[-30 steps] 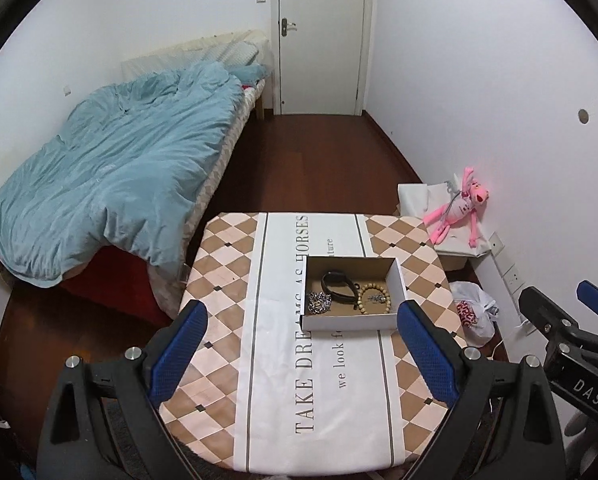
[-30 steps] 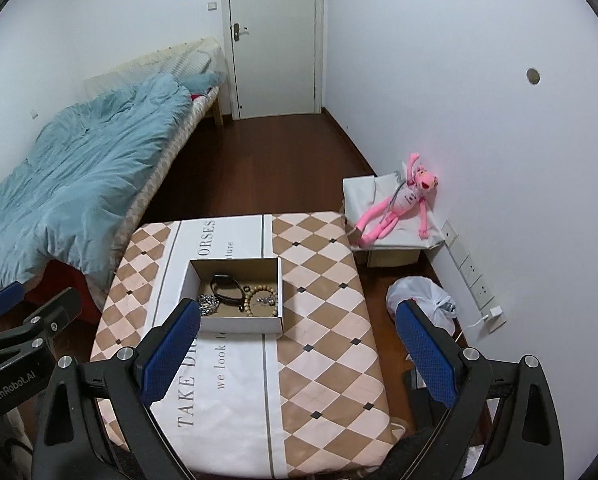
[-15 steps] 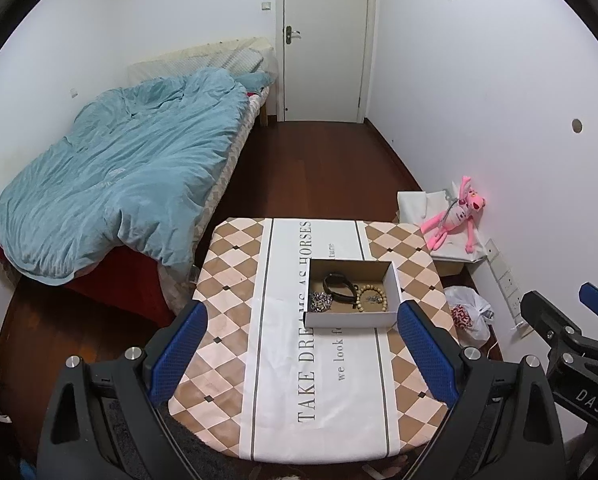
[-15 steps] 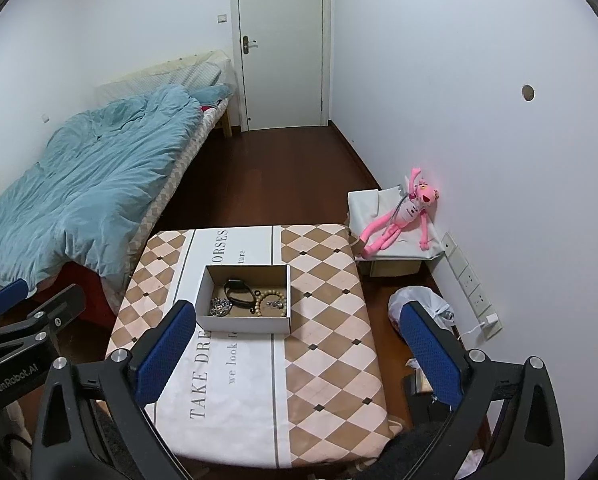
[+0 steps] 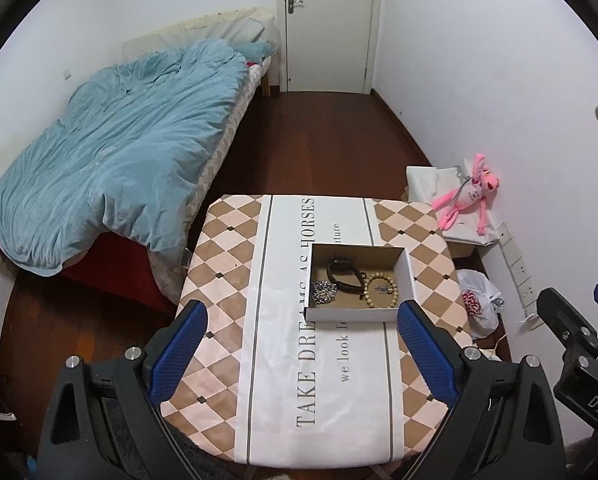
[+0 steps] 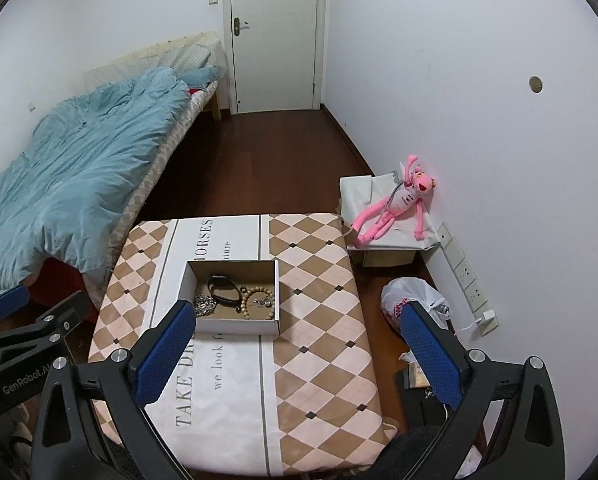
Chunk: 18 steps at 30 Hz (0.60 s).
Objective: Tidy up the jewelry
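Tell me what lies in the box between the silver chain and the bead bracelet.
A black strap band lies between the silver chain and the bead bracelet inside the box; both wrist views show it.

Shallow open cardboard box (image 5: 357,314), white outside and brown inside, resting flat on the white centre stripe of the worktop's cloth. Inside, three pieces lying loose on the bottom: silver chain (image 5: 324,291) bunched in a heap at the left, dark strap bracelet (image 5: 345,276) looped in the middle toward the far wall, tan wooden bead bracelet (image 5: 380,291) in a flat ring at the right, with a small silver piece inside its ring.
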### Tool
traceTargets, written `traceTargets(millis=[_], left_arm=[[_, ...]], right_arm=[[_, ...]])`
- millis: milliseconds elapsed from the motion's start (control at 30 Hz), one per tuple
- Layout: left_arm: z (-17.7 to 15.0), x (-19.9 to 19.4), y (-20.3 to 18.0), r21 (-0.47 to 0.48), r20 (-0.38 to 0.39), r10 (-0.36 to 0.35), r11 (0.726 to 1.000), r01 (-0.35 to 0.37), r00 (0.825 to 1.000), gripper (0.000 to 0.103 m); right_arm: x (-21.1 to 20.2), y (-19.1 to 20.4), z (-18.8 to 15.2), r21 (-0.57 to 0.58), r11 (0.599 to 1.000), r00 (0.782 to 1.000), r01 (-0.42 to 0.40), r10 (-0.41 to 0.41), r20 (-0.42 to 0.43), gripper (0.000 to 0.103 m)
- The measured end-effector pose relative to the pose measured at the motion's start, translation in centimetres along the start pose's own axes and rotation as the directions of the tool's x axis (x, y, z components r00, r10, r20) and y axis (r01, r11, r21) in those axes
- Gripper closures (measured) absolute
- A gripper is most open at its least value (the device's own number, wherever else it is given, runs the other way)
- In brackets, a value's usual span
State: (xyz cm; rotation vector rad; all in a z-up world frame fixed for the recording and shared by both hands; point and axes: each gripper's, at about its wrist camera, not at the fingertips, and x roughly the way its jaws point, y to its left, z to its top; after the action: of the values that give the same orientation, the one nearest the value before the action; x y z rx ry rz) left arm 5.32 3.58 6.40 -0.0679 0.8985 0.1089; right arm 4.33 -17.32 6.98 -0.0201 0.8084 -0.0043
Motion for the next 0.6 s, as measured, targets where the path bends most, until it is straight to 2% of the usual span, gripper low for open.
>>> traceTargets(millis=[333,600], left_arm=[[1.5,3.4,-0.2,0.007,-0.052,0.017,1.000,-0.017,0.998,0.006],[1.3,5.6,-0.3,0.008,-0.097,0.019,1.000,-0.019,0.995,0.006]], right_arm=[[5.2,0.8,1.1,-0.023,1.000,0.998,0.020,-0.022,-0.066,0.000],[8.3,1.0,1.0,-0.035,0.999,0.992,0.037,-0.041,-0.121,0.000]])
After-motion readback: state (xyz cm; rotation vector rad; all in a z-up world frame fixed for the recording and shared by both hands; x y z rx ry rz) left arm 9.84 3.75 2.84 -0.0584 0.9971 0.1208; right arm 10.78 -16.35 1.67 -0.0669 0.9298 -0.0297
